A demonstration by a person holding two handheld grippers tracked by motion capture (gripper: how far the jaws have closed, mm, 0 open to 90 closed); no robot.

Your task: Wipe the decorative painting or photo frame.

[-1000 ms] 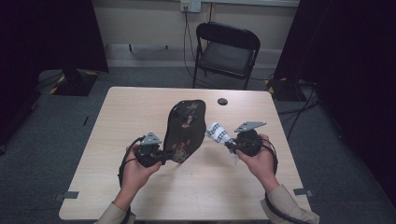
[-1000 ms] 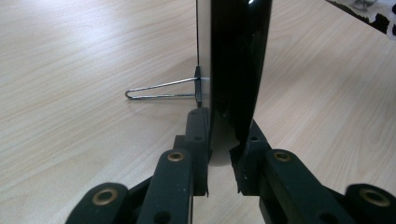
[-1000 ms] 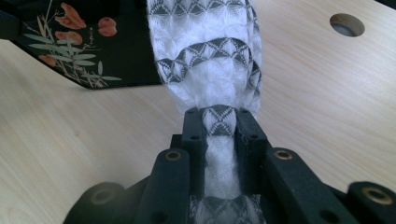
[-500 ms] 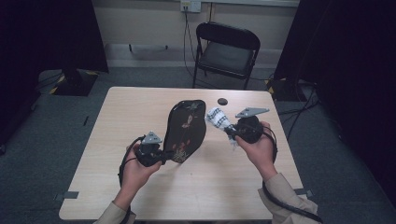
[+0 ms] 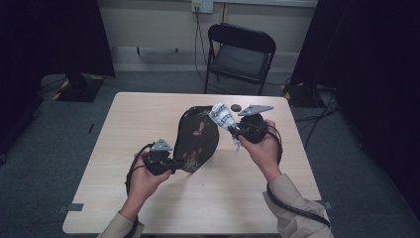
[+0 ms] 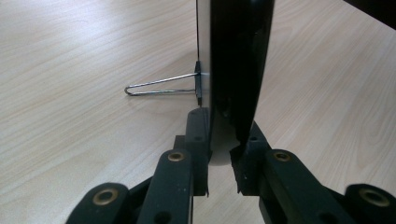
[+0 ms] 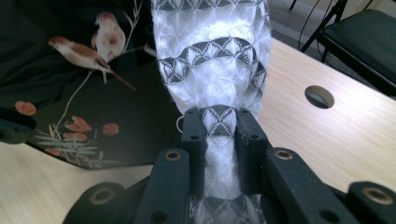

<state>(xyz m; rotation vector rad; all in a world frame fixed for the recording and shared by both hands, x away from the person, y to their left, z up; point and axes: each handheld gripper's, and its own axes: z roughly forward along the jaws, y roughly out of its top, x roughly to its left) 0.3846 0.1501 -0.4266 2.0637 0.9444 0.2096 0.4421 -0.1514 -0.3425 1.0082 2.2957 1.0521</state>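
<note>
A black lacquered tray painted with birds and red flowers stands tilted up on edge over the table's middle. My left gripper is shut on its lower rim; in the left gripper view the tray's edge rises straight between the jaws, with my left gripper clamped on it. My right gripper is shut on a white cloth with a dark triangle pattern, held at the tray's upper right edge. In the right gripper view the cloth bunches out of my right gripper beside the tray's painted face.
The wooden table has a round cable hole near its far edge, which also shows as the hole in the right gripper view. A wire binder-clip handle sticks out from the tray's edge. A black folding chair stands behind the table.
My right gripper has risen and moved left with the cloth, from beside the tray's middle to its upper right edge. The left gripper and tray have kept still.
</note>
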